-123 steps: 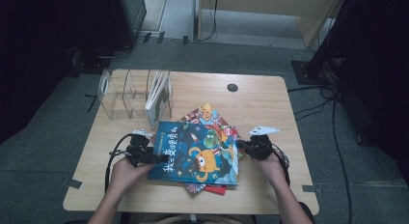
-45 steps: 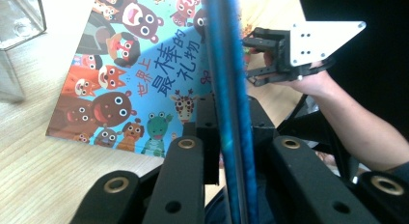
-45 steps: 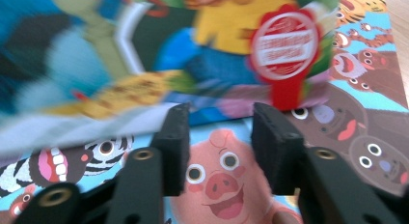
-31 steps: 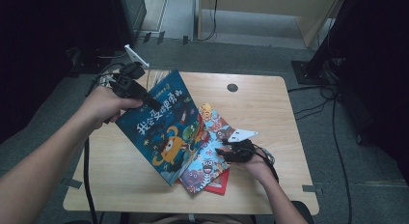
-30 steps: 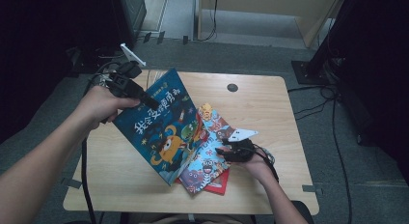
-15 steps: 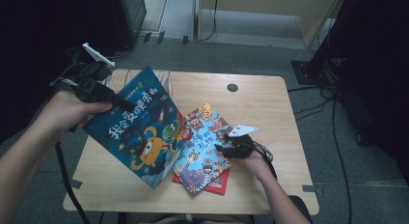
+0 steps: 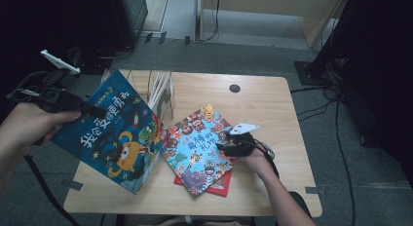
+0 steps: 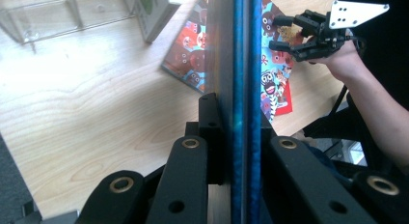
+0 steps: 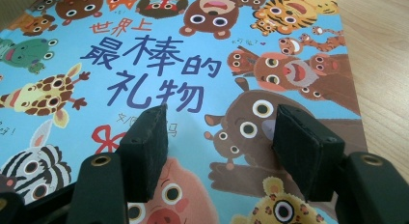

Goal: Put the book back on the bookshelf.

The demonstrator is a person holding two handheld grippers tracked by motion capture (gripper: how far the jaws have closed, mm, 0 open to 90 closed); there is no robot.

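A dark blue picture book (image 7: pixel 114 138) hangs tilted above the table's left side, its upper edge clamped in my left gripper (image 7: pixel 87 109). Seen edge-on, the blue book (image 8: pixel 238 79) runs straight up between the shut jaws of the left gripper (image 8: pixel 236 137). A light blue animal book (image 7: pixel 197 148) lies flat mid-table on top of a red book (image 7: pixel 221 186). My right gripper (image 7: pixel 225 144) rests over the animal book's right edge, open, with the animal book's cover (image 9: pixel 159 64) showing between the pads of the right gripper (image 9: pixel 219 142).
A clear acrylic book rack (image 7: pixel 156 87) with a book standing in it sits at the table's back left. A round cable hole (image 7: pixel 234 88) marks the back middle of the wooden table (image 7: pixel 272 109). The right hand and its gripper (image 8: pixel 313 33) appear beyond the blue book.
My left gripper has lifted the blue book off the stack and carried it left and up. The right gripper has shifted slightly left on the animal book.
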